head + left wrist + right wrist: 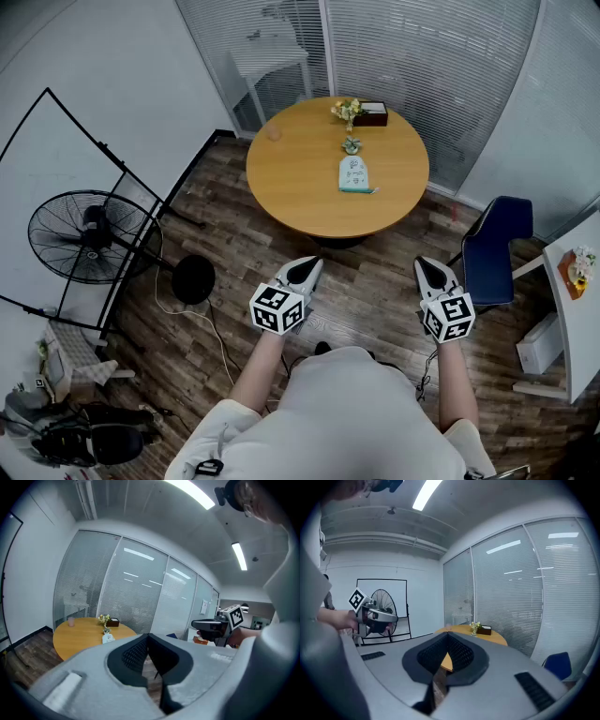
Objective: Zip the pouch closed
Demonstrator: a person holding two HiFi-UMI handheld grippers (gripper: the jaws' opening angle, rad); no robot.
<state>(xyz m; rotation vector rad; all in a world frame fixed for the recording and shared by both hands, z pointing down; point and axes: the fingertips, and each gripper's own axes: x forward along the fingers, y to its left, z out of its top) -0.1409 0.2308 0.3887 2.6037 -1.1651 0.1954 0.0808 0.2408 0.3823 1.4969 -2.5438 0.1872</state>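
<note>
The pouch (354, 174) is pale blue-white and lies flat on the far side of the round wooden table (291, 192), just in front of a small flower pot (351, 144). It shows small in the left gripper view (108, 638). I stand on the floor well short of the table, both grippers held at waist height and pointing towards it. The left gripper (307, 269) is shut with nothing in it, its tips meeting (148, 635). The right gripper (429, 267) is also shut and empty (448, 634). Neither is near the pouch.
On the table's far edge stand a vase of flowers (348, 112), a dark box (373, 113) and a pink cup (273, 133). A floor fan (82, 236) with a cable stands at left, a blue chair (497, 248) at right, a white desk (574, 300) beyond it. Glass partitions lie behind.
</note>
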